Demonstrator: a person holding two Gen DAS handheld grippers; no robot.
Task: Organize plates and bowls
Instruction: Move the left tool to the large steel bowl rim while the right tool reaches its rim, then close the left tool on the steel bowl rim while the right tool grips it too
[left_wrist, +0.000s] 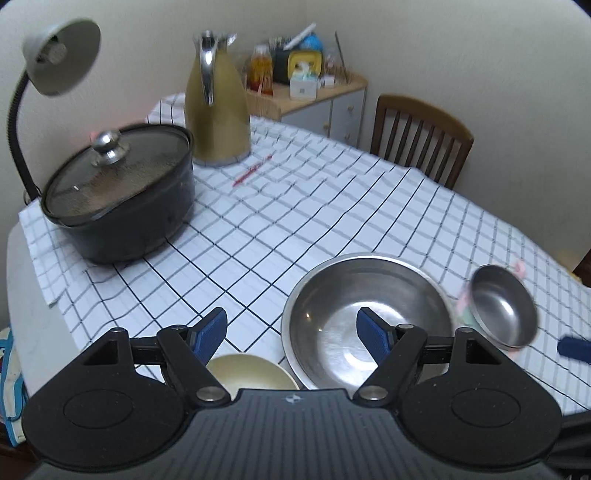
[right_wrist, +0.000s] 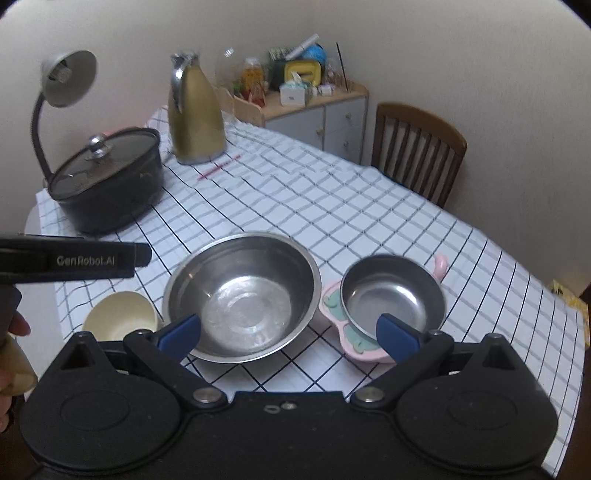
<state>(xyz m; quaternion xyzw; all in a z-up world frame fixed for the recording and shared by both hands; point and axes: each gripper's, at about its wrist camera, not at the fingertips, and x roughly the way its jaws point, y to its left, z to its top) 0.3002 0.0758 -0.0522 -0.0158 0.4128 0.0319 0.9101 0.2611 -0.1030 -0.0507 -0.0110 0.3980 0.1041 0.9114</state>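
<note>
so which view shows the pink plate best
The right wrist view: the pink plate shows its rim and a handle-like tab, with the small steel bowl sitting on it. The left wrist view catches only a blurred pink-green sliver behind that bowl.

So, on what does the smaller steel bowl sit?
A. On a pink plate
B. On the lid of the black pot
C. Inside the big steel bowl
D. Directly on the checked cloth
A: the right wrist view shows the small steel bowl resting on the pink plate, beside the big steel bowl and apart from the black pot.
</note>
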